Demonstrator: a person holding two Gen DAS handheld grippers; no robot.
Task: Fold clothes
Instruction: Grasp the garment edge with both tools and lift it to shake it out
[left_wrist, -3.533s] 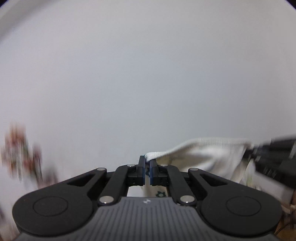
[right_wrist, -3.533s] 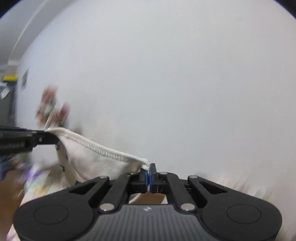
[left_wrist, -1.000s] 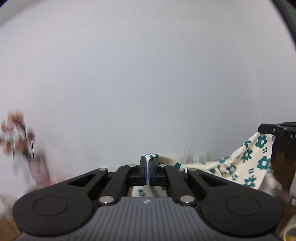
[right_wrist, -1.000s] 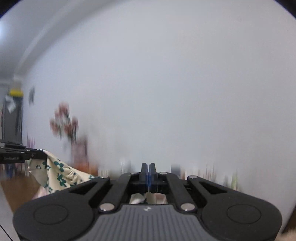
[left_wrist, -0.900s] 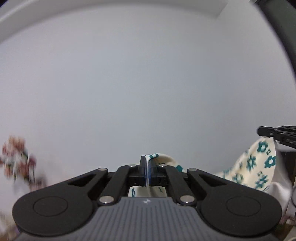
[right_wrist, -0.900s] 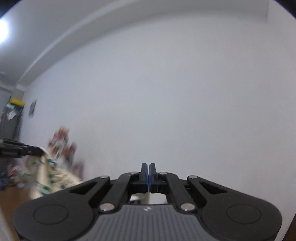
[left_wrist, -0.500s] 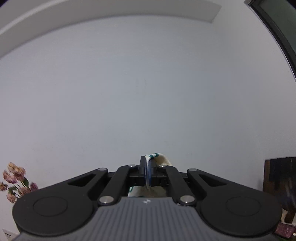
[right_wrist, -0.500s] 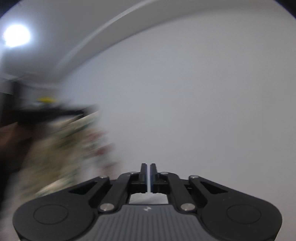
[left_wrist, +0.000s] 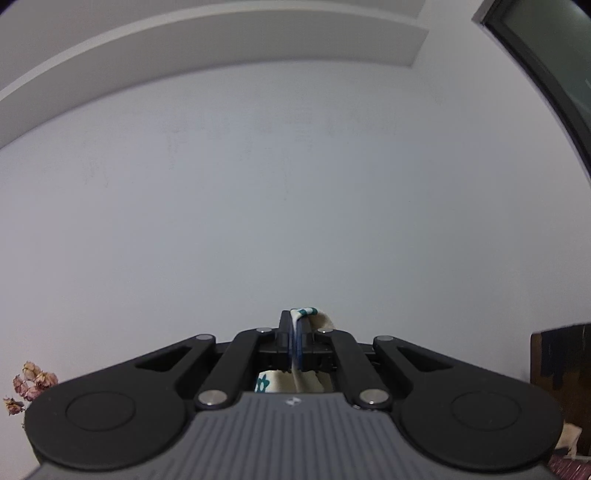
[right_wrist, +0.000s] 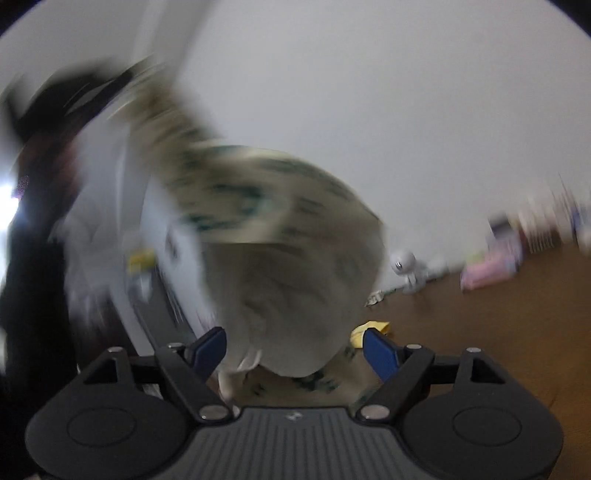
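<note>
Left tongs (left_wrist: 295, 328), low centre of the left wrist view: jaws pressed together, pinching a fold of cloth (left_wrist: 314, 314), aimed upward. Right tongs (right_wrist: 295, 349), low centre of the right wrist view: jaws spread wide, blue pads (right_wrist: 380, 352) exposed, gripping nothing.

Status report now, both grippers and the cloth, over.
Left gripper shut on the floral cloth, held up toward the wall. Right gripper open, cloth hanging blurred just ahead of its fingers. Nothing seen in the way.
</note>
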